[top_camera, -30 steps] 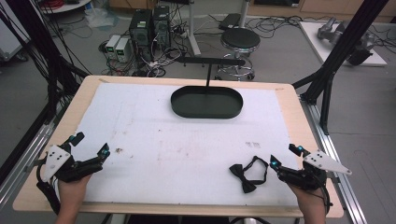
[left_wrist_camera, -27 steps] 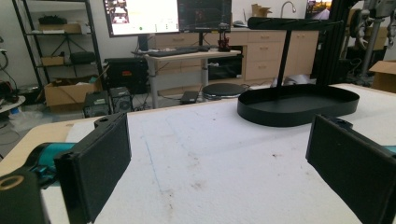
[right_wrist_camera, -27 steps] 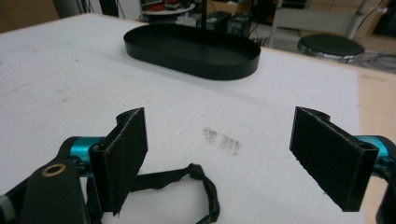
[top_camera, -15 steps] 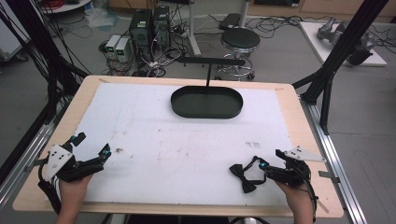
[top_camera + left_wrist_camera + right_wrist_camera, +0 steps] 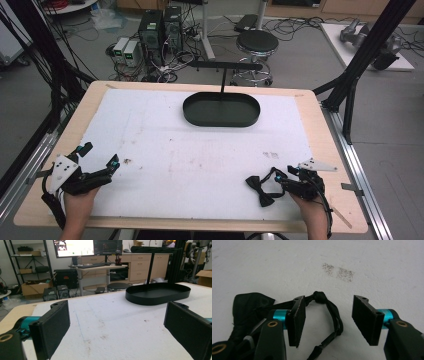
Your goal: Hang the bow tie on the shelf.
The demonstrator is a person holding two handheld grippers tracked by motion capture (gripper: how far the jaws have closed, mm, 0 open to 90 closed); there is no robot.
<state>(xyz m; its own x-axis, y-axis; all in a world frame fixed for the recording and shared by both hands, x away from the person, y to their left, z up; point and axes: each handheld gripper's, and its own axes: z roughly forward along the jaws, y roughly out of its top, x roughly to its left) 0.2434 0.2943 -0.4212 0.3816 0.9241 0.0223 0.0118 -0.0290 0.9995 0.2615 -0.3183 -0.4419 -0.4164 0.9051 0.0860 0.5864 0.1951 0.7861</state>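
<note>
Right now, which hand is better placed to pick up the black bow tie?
The right: its tool has been closing around the bow tie's strap, pads not yet pressing. The left tool sits across the table.

Bow tie (image 5: 261, 190) near table's (image 5: 310, 100) front right edge; tray (image 5: 221, 109) behind, centre

We see the right hand-held gripper (image 5: 328, 317) lower over the bow tie's strap (image 5: 332, 312), its jaws closing around it.

A black oval tray (image 5: 221, 111) with an upright T-shaped stand (image 5: 223, 75) sat at the far middle of the white-topped bench (image 5: 165, 145). A round stool (image 5: 256, 43) stood beyond, near two computer towers (image 5: 160, 30).
</note>
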